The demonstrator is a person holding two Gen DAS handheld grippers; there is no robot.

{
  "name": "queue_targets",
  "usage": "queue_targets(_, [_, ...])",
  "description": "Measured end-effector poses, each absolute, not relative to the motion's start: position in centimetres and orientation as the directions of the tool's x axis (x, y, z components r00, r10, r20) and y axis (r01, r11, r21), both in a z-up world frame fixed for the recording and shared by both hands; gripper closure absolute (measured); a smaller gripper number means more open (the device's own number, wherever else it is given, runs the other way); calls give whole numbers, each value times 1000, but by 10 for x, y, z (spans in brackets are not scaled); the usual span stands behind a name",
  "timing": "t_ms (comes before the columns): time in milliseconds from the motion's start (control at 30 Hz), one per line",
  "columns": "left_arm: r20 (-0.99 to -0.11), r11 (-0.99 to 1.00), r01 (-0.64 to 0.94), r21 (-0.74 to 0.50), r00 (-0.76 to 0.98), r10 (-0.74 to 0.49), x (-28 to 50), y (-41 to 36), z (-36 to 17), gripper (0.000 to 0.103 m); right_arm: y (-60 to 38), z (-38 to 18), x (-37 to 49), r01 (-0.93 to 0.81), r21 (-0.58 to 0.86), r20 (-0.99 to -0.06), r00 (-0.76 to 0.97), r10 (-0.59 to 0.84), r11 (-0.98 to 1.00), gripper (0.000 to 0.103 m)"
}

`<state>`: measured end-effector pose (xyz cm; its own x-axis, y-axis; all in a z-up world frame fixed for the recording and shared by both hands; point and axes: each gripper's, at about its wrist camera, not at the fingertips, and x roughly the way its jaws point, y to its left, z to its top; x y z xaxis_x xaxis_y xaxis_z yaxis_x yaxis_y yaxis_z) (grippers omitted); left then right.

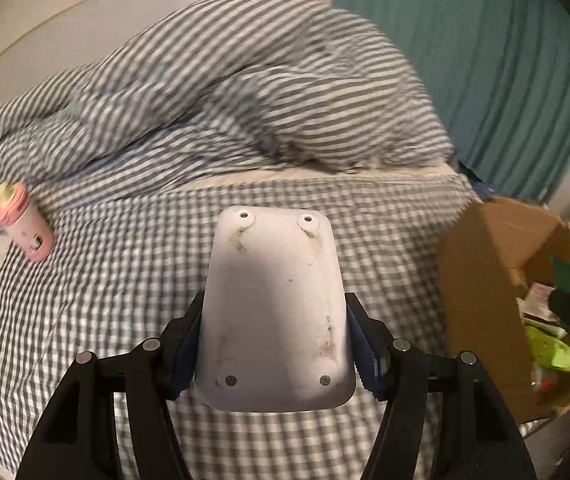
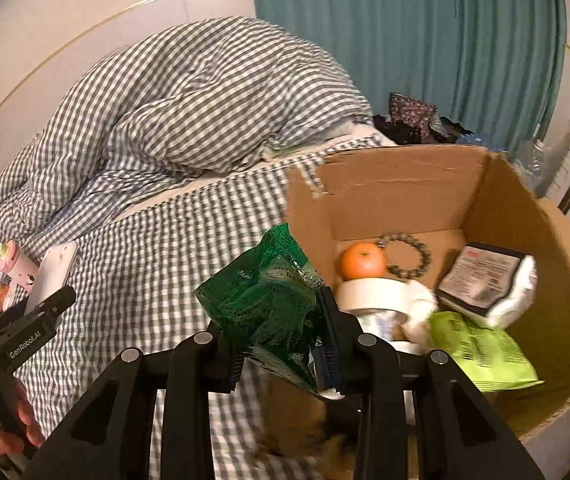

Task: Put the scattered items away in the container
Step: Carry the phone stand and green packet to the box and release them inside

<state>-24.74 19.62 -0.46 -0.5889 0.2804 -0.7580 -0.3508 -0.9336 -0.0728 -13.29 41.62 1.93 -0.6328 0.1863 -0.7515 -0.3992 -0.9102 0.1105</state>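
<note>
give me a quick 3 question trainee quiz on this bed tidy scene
1. True or false: the orange round fruit lies inside the brown cardboard box.
2. What does the right gripper hold? A) green crinkly plastic packet B) pink bottle C) bead bracelet
3. Fill in: the left gripper has its jaws shut on a flat ____ plastic device.

Key
1. True
2. A
3. white

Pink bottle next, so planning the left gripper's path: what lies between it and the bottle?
Only bare checked bedsheet lies between the left gripper, shut on a white device, and the pink bottle, per the left wrist view.
</note>
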Motion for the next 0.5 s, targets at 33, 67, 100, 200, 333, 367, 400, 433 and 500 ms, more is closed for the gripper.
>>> queue_targets(33, [-755, -926, -370, -72, -586, 293, -243, 205, -2, 37, 423, 21, -127, -407, 112, -751, -632, 192, -907, 71])
queue_targets(67, [-750, -919, -386, -76, -585, 307, -238, 213, 1, 37, 430, 23, -122, -417, 112, -749, -632, 199, -902, 71])
queue_targets(100, [-747, -912, -403, -78, -582, 321, -233, 223, 5, 37, 438, 24, -117, -427, 112, -749, -630, 206, -897, 71])
queue_targets(200, [-738, -884, -460, -78, -569, 361, -218, 261, 16, 37, 466, 30, -99, -467, 118, -746, -624, 232, -877, 71])
queue_targets(333, [-726, -849, -520, -95, -547, 417, -199, 306, 24, 37, 497, 29, -79, -506, 111, -752, -605, 260, -855, 71])
queue_targets(367, [-727, -840, -533, -96, -539, 426, -195, 316, 24, 37, 504, 27, -75, -516, 109, -756, -598, 267, -849, 71])
queue_targets(400, [-725, -834, -542, -100, -534, 434, -191, 327, 25, 37, 510, 26, -72, -524, 107, -758, -593, 271, -845, 71])
queue_targets(433, [-725, -823, -558, -104, -524, 447, -187, 340, 25, 37, 517, 24, -69, -532, 105, -761, -587, 276, -840, 71])
queue_targets(500, [-727, -806, -582, -113, -505, 466, -180, 360, 24, 37, 529, 20, -63, -546, 100, -767, -574, 285, -832, 71])
